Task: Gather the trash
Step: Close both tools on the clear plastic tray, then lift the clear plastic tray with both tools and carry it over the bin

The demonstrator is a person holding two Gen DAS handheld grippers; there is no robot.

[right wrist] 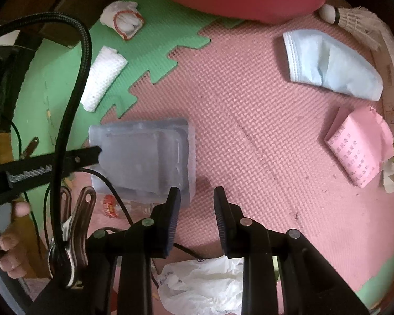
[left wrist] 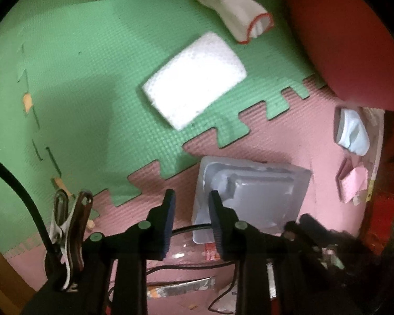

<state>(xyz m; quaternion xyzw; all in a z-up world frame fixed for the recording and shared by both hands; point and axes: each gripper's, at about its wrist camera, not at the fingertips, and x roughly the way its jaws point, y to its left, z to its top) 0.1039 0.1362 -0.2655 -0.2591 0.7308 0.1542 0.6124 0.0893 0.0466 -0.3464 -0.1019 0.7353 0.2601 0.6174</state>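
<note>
Showing shuttlecock (right wrist: 350,17) (right wrist view only)

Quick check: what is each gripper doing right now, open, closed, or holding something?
Left gripper: open, nothing held; its fingers straddle the left edge of the clear plastic tray.
Right gripper: open, empty, above the pink mat.

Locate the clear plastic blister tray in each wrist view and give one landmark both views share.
Left wrist view: clear plastic blister tray sits lower centre on the pink mat, just beyond the left gripper.
Right wrist view: the tray lies left of centre, up-left of the right gripper.
Shared landmark: the light blue face mask, right of the tray in both.
</note>
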